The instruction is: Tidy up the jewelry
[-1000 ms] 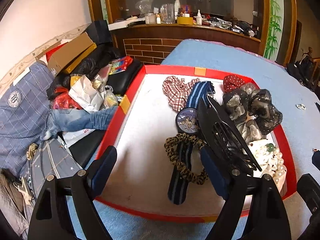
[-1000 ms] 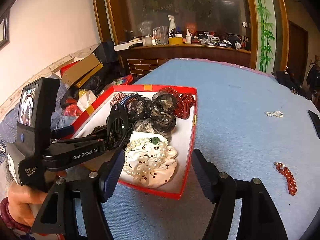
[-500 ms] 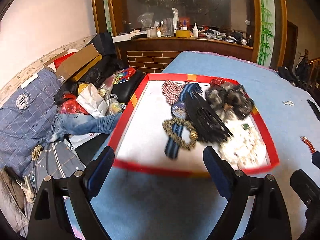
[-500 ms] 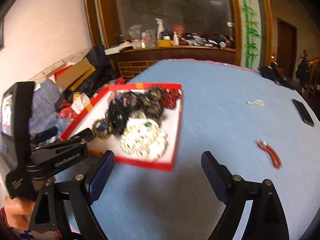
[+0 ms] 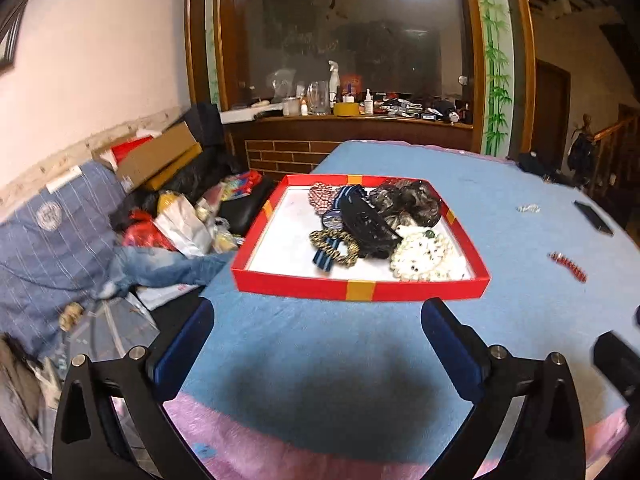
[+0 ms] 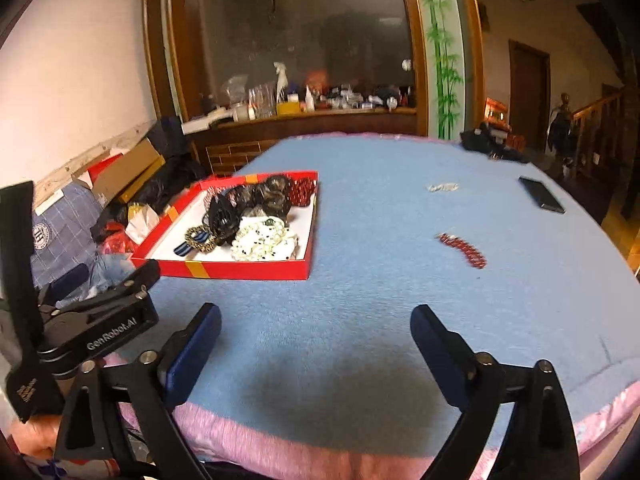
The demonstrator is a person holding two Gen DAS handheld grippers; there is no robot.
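A red tray (image 5: 360, 290) (image 6: 240, 270) on the blue tablecloth holds scrunchies, a black hair claw (image 5: 368, 224), a striped watch (image 5: 330, 240) and a white pearl piece (image 5: 424, 256). A red bead bracelet (image 5: 568, 266) (image 6: 464, 249) and a small white bracelet (image 5: 528, 208) (image 6: 442, 187) lie loose on the cloth, right of the tray. My left gripper (image 5: 318, 350) is open and empty, well in front of the tray. My right gripper (image 6: 316, 344) is open and empty, near the table's front edge.
A black phone (image 6: 542, 200) lies at the table's far right. Clothes, bags and boxes (image 5: 120, 220) are piled left of the table. A cluttered wooden counter (image 5: 360, 116) stands behind. The left gripper's body (image 6: 92, 320) shows at the right view's left.
Both grippers have pulled back from the tray toward the table's front edge and risen. The tray's contents have stayed in place.
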